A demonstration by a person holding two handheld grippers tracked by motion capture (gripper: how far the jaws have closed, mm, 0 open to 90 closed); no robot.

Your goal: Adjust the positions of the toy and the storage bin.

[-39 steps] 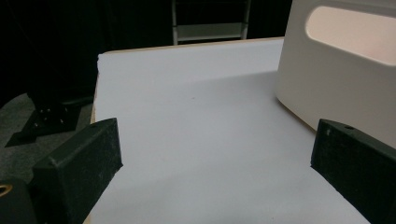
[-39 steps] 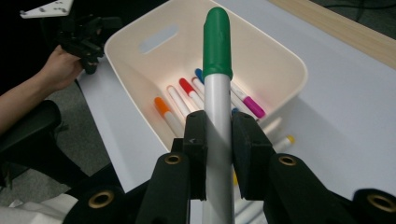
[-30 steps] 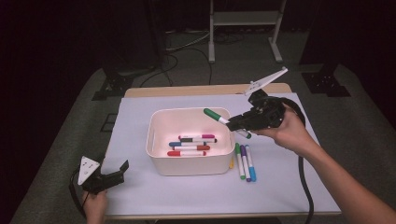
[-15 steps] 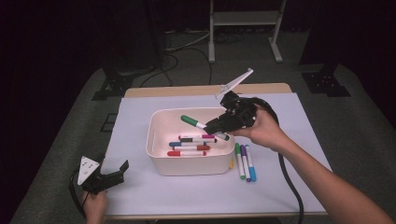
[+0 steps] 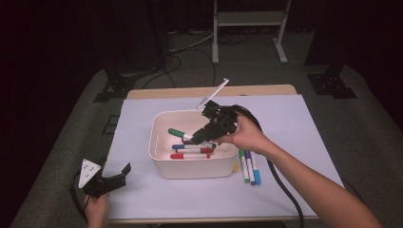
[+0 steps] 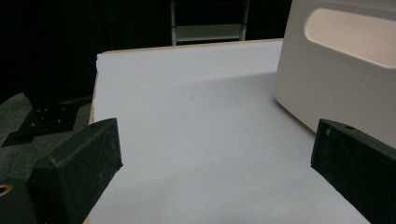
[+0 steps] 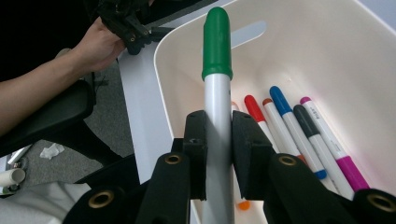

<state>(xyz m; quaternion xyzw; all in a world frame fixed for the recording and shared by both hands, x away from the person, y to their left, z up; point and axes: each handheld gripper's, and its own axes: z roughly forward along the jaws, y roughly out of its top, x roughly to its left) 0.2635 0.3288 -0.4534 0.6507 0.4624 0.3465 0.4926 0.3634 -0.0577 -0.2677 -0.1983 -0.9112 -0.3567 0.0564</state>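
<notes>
Left gripper (image 5: pixel 116 176) rests at the near left corner of the surface (image 5: pixel 294 123), fingers (image 6: pixel 79 163) spread wide with nothing between them, the bin wall just beyond. Right gripper (image 5: pixel 202 136) is clamped on the green-capped marker (image 7: pixel 217 93); a second ago it hung over the bin's right rim, now it has carried the marker leftward and lower, cap pointing into the white bin (image 5: pixel 161 156). Inside lie several markers (image 7: pixel 299 135) already. Three loose markers (image 5: pixel 250 166) wait on the surface just right of the bin. Judged: the drop is near; release comes next, then the remaining three.
</notes>
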